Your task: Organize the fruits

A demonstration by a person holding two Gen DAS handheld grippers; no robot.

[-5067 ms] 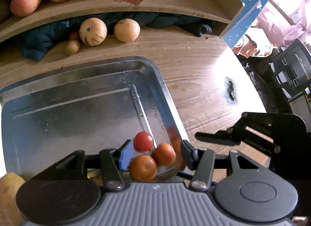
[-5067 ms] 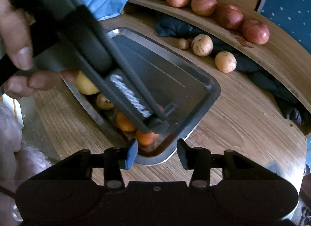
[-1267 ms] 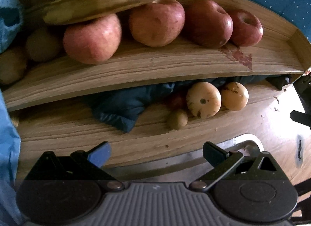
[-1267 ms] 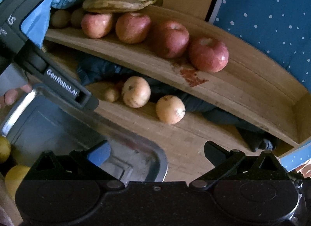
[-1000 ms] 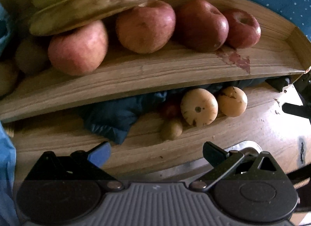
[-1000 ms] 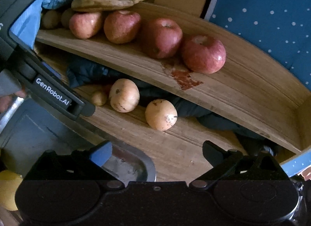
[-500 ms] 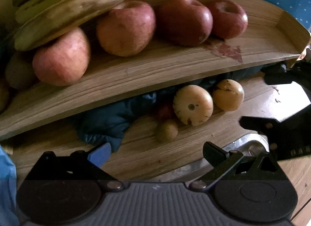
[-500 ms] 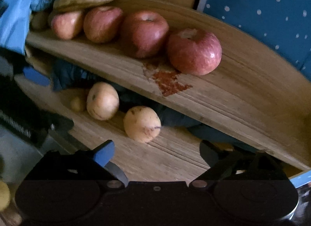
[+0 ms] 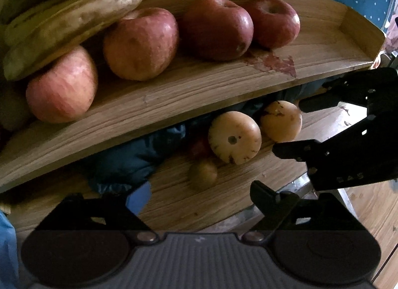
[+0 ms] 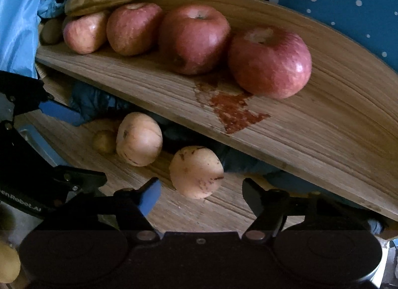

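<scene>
Right gripper (image 10: pixel 200 195): fingers apart and just closing in – speckled pale fruit (image 10: pixel 196 172) lies on the table (image 10: pixel 189 211) just beyond, untouched.
Left gripper (image 9: pixel 199 195): fingers apart, also closing, empty – small brown fruit (image 9: pixel 202 174) beyond.
Shelf (image 9: pixel 174 97): four red apples (image 9: pixel 216 27), bananas (image 9: pixel 62 22).
Left view only: tray rim (image 9: pixel 293 187).
Right view only: blue cloth (image 10: pixel 22 15).

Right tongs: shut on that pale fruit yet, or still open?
Open. The right tongs have just been closing, but the nearest pale fruit sits between the fingers with gaps either side; no pad touches it.
</scene>
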